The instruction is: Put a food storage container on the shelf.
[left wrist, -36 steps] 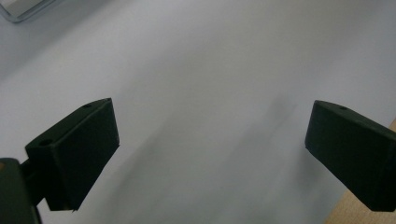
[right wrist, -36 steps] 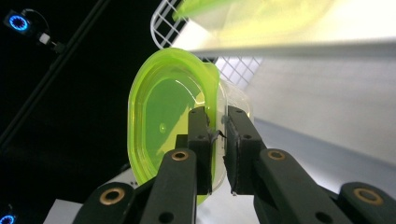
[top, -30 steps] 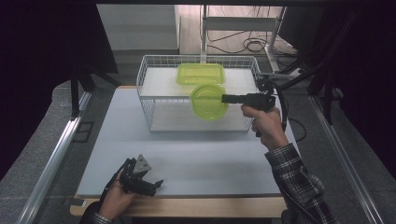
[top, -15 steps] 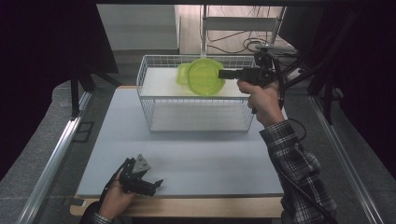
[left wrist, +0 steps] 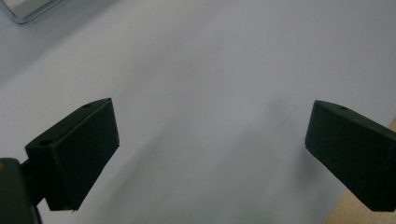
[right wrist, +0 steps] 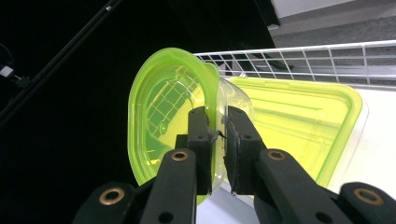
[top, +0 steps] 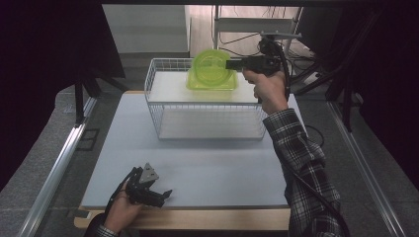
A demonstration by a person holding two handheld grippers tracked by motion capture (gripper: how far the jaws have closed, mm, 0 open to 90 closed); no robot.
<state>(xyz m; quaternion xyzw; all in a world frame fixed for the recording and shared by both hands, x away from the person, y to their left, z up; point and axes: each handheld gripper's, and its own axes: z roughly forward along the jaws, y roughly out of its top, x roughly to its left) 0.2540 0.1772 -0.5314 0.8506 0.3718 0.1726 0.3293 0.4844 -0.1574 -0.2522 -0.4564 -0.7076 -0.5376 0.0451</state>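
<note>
The green round lid (top: 211,68), pinched on edge in your right claw (top: 231,63), has risen from inside the wire basket (top: 163,106) to above its far rim at twelve o'clock, nearer the rectangular green container (right wrist: 303,121), while your left claw (top: 157,194) rests spread on the table (top: 212,168).

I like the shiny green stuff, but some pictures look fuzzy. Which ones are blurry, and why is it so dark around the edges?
Left gripper view: the white table looks soft and smeared. Right gripper view: sharp, light shining through the green round container; black background. High view: the table is lit evenly, dark curtains surround it.
</note>
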